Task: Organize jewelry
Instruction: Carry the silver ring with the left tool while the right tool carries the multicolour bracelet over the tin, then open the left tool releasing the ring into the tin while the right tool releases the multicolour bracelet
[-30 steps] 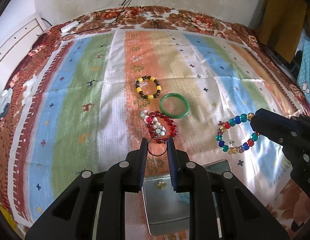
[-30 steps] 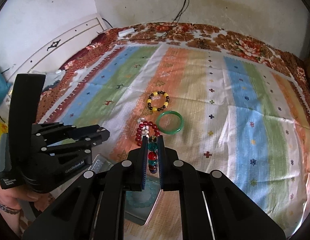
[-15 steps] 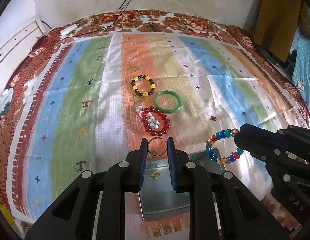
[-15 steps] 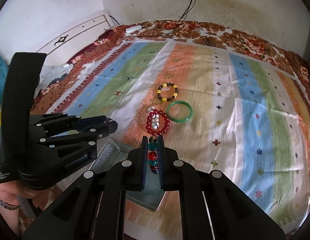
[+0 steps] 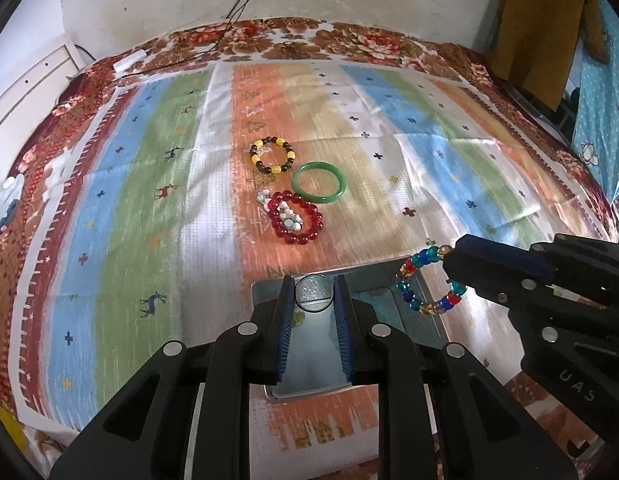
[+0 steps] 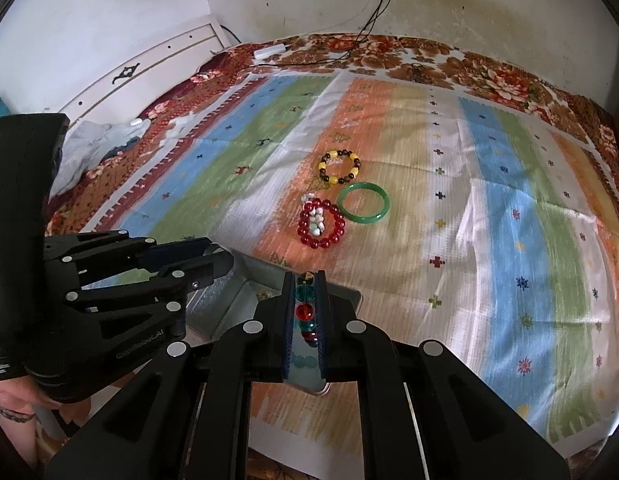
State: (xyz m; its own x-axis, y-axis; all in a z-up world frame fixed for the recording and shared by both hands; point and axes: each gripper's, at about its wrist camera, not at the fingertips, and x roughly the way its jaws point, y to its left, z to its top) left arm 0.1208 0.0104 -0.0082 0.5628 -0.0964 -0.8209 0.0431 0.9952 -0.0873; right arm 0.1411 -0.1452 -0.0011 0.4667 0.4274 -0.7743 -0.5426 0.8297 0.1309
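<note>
My left gripper [image 5: 313, 286] is shut on a thin dark ring [image 5: 314, 300], which hangs just over the far rim of a shallow metal tin [image 5: 265, 286]. A multicoloured bead bracelet [image 5: 425, 286] dangles over the tin's right side, pinched in my right gripper [image 5: 453, 266]. In the right wrist view its beads [image 6: 304, 310] sit between that gripper's [image 6: 304, 280] shut fingers above the tin [image 6: 237, 292]. Farther out on the striped cloth lie a yellow-and-dark bead bracelet [image 5: 272, 156], a green bangle [image 5: 319, 188] and a red bead bracelet [image 5: 305, 239] around white beads [image 5: 287, 218].
A teal bead bracelet [image 6: 303, 360] and a small gold piece [image 5: 297, 318] lie in the tin. A white power strip [image 6: 269, 50] with cables sits at the bed's far edge below the wall. A white headboard [image 6: 149, 64] and crumpled cloth [image 6: 93, 144] are on the left.
Both grippers have drawn back from the jewellery on the cloth, each keeping its piece. The tin has come fully under them, and the bead bracelet now hangs over its right side.
</note>
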